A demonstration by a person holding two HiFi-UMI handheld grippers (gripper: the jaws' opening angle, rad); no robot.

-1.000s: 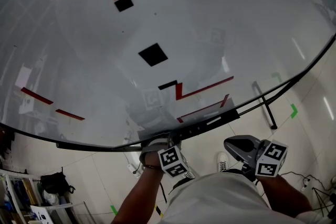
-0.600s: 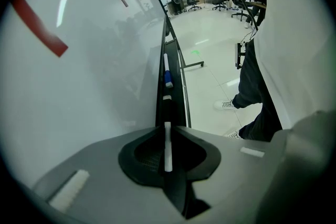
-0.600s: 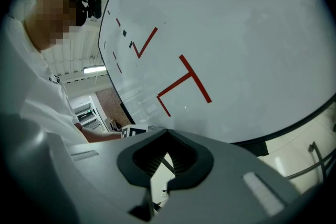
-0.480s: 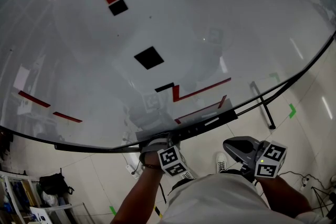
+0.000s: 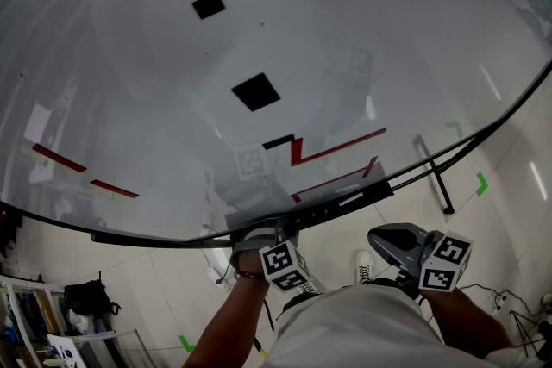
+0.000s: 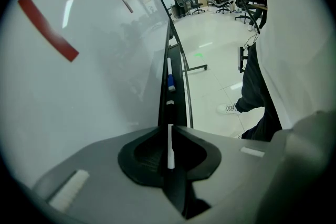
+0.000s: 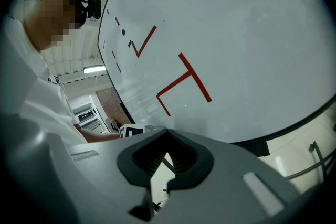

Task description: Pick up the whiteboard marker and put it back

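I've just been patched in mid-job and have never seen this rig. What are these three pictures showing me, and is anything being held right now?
There is no robot here: a person carries a handheld two-jaw gripper in each hand. The head view comes from a camera on the person's head, looking down at a large white whiteboard with red lines and black squares on it. The other two pictures come from cameras riding on the grippers, looking along their jaws. The left gripper is down at the black tray along the board's bottom edge, its jaws shut on a thin white whiteboard marker. Farther along the tray lies another white marker with a blue end. The right gripper is held off the board, jaws together with nothing between them.
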